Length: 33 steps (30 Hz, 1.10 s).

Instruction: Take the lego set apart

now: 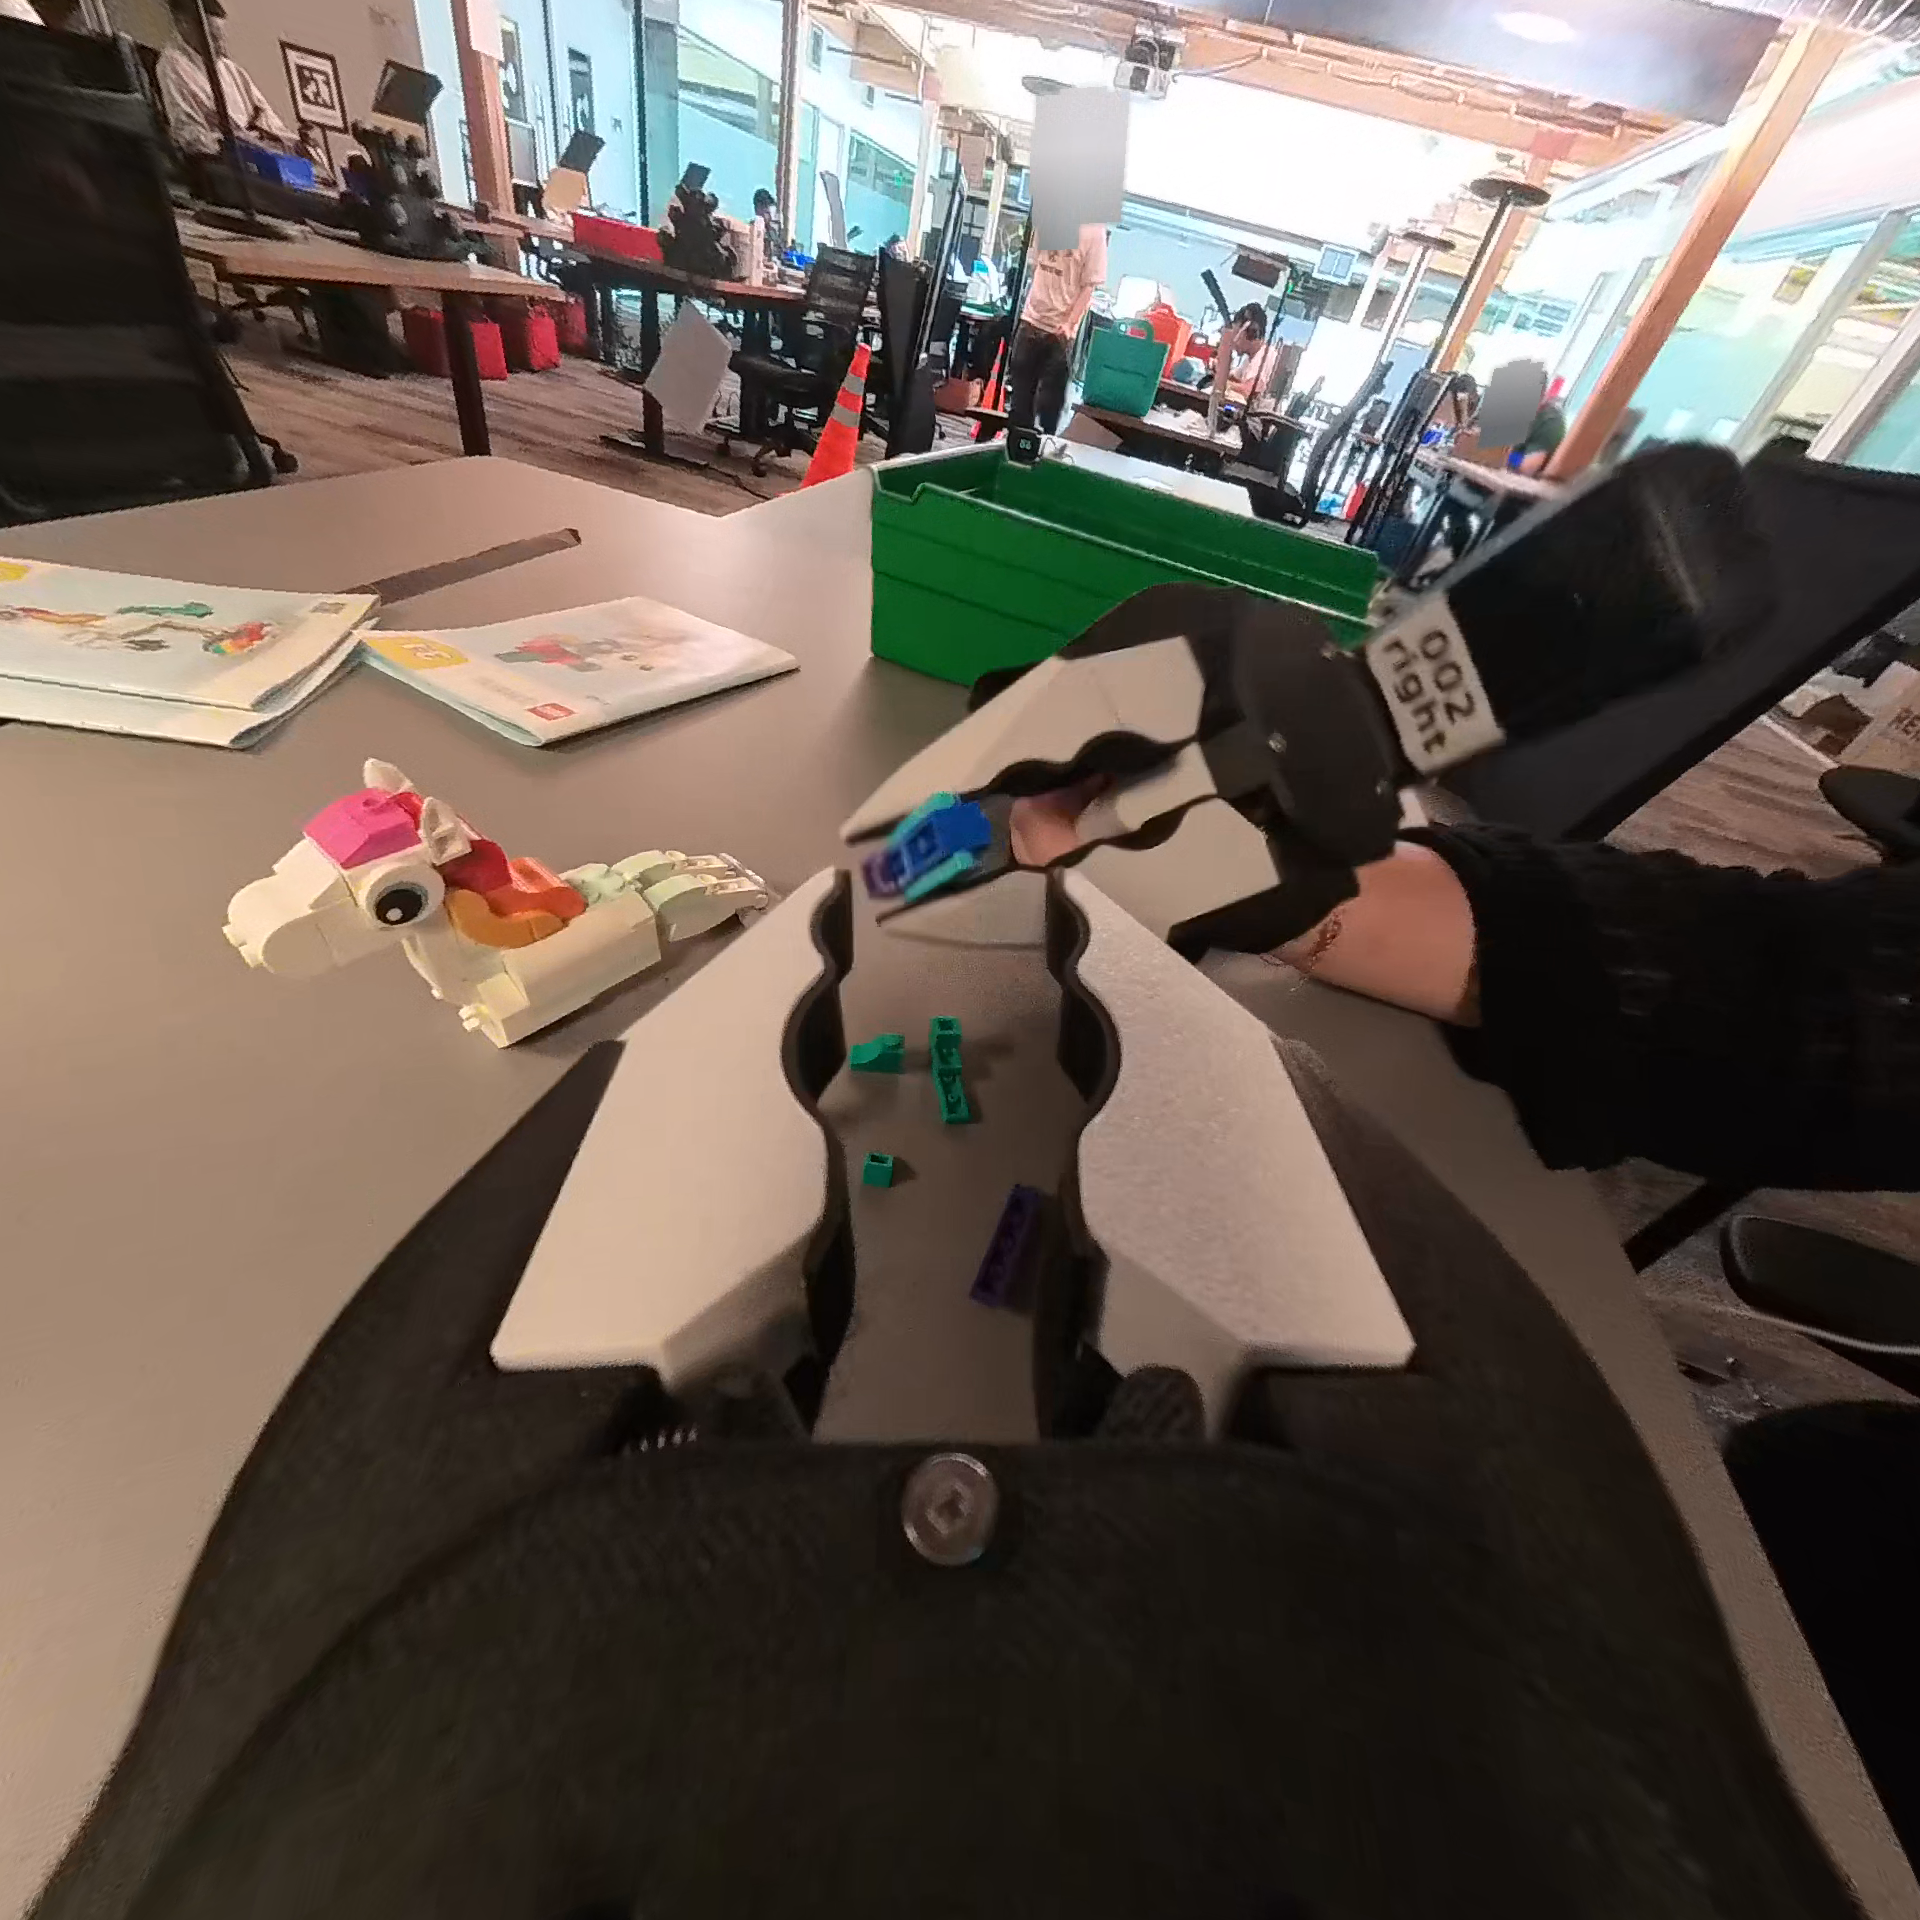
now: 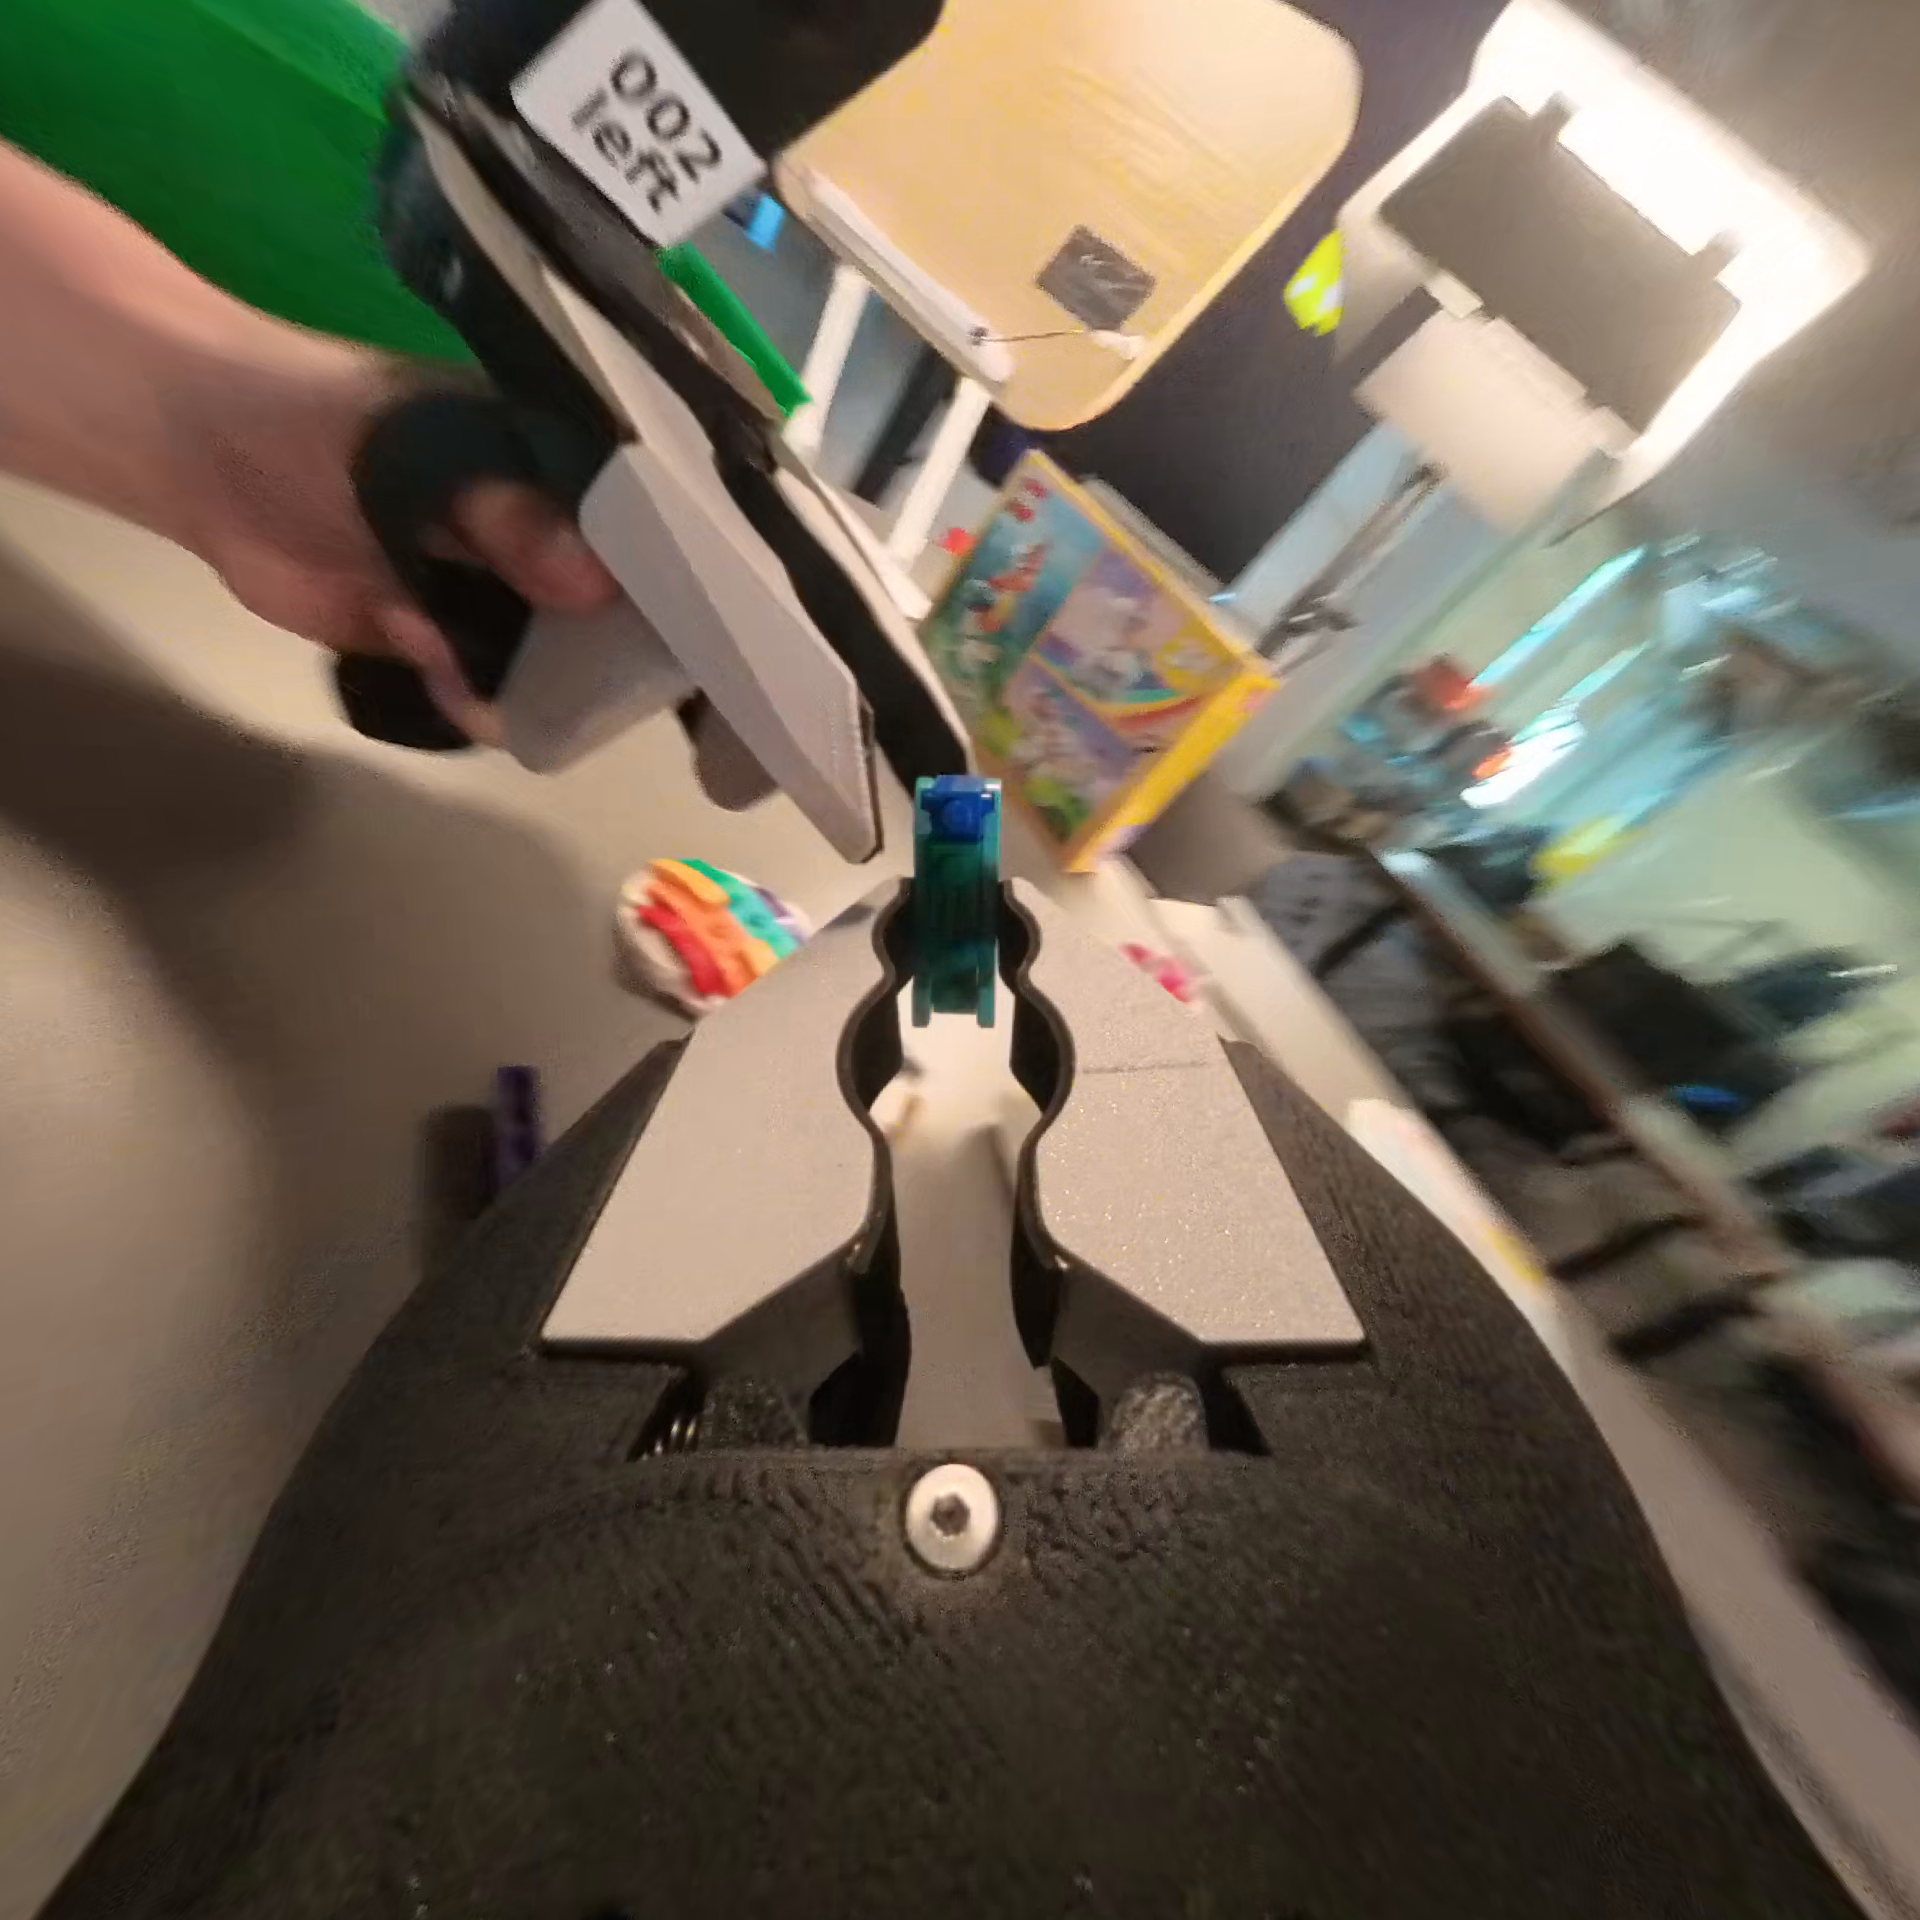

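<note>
The right gripper [image 2: 951, 914] clenches a teal, blue and purple brick cluster [image 1: 925, 857]. The left gripper [image 1: 945, 914] stands released. A white, rainbow-maned lego unicorn [image 1: 468, 904] lies centre left on the bench [image 1: 208, 1195].

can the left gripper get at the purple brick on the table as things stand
Probably yes: the left gripper is open and empty, and the purple brick lies loose on the table below its fingers, nothing covering it.

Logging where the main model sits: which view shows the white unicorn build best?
The left wrist view. There the unicorn build lies sharp and whole on the grey table, left of the open left claw. The right wrist view is motion-blurred and shows only a small rainbow-coloured part of it, beyond the right claw.
</note>
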Available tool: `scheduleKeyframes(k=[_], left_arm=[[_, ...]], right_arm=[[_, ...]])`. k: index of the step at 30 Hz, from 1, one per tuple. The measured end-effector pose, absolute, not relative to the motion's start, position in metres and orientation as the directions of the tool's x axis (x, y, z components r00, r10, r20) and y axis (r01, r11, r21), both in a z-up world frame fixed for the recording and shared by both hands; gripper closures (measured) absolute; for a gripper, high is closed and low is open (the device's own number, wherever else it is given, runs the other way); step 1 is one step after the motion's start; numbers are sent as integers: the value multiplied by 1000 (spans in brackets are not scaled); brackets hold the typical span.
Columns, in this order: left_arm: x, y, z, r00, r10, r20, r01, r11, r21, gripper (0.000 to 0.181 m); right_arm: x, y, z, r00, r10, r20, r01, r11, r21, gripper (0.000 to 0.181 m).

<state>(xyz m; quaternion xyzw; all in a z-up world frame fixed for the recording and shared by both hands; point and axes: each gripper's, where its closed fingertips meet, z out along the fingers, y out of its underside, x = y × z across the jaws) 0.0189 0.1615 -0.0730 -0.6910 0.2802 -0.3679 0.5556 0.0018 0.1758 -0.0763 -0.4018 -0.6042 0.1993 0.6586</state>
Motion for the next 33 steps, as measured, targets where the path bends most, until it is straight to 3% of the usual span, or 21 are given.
scheduleKeyframes(k=[5, 6, 8, 13, 21, 29, 33], left_arm=[[18, 162, -71, 526, -797, 298, 117, -279, -953, 145], [18, 162, -71, 510, -798, 321, 135, -294, -946, 146], [17, 161, -71, 479, -804, 352, 155, -318, -935, 166], [15, 161, -71, 465, -816, 344, 152, -310, -939, 168], [17, 159, -71, 564, -820, 93, 1, -112, -994, 169], [15, 161, -68, 512, -832, 212, 91, -193, -977, 172], [19, 159, -69, 549, -828, 112, 30, -115, -993, 156]], right_arm=[[4, 184, -72, 214, 323, 922, 411, 826, -385, 168], [4, 183, -72, 210, 277, 938, 424, 838, -342, 168], [3, 183, -72, 209, 221, 953, 438, 850, -293, 167], [3, 183, -69, 184, 80, 980, 488, 858, -162, 168], [5, 180, -65, 175, 34, 984, 491, 863, -117, 168], [6, 180, -63, 194, 46, 980, 489, 861, -137, 167], [4, 178, -65, 174, 8, 985, 496, 863, -95, 168]])
